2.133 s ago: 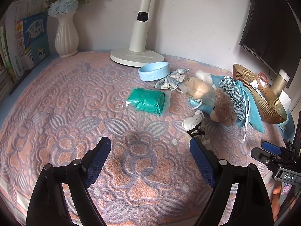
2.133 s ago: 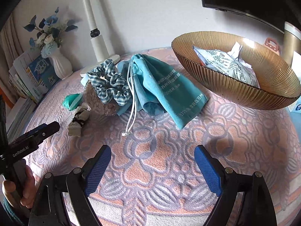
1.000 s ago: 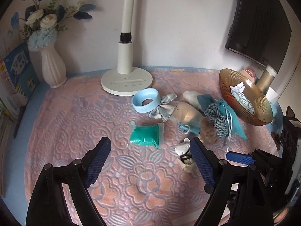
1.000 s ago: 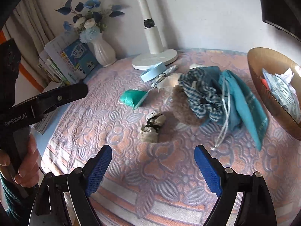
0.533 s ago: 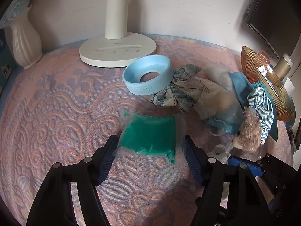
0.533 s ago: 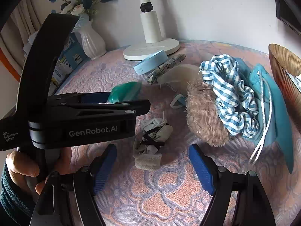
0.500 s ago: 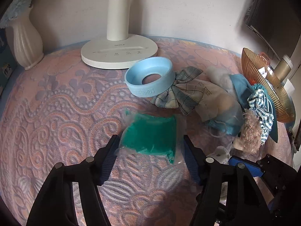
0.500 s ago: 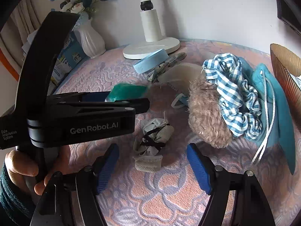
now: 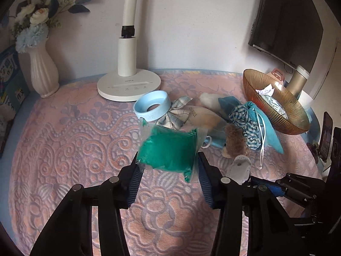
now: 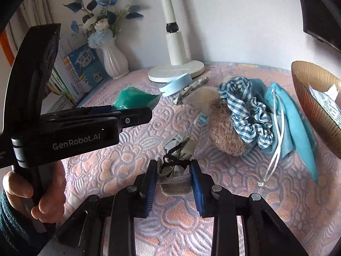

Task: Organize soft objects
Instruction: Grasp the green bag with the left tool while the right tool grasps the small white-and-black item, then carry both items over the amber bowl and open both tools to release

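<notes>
A green packet in clear plastic (image 9: 168, 149) hangs just above the pink patterned cloth (image 9: 74, 149). My left gripper (image 9: 168, 168) has its jaws closing, and both blue pads press the packet's sides. The same packet (image 10: 132, 100) shows past that gripper (image 10: 136, 115) in the right wrist view. A small grey-white bundle tied with black string (image 10: 174, 170) sits between the pads of my right gripper (image 10: 173, 179). Its jaws are closing too, touching the bundle on both sides. In the left wrist view the bundle (image 9: 239, 167) shows at the right.
A pile lies mid-table: brown plush (image 10: 223, 132), blue gingham scrunchie (image 10: 245, 111), teal drawstring pouch (image 10: 294, 117), plaid bow (image 9: 177, 115), light-blue ring (image 9: 152, 106). An amber bowl (image 9: 277, 115) holds packets at right. A lamp base (image 9: 129, 84), a vase (image 9: 43, 72) and books stand behind.
Both grippers' jaws have narrowed. The left pads closed onto the green packet and it has come up off the cloth. The right pads now clasp the tied bundle.
</notes>
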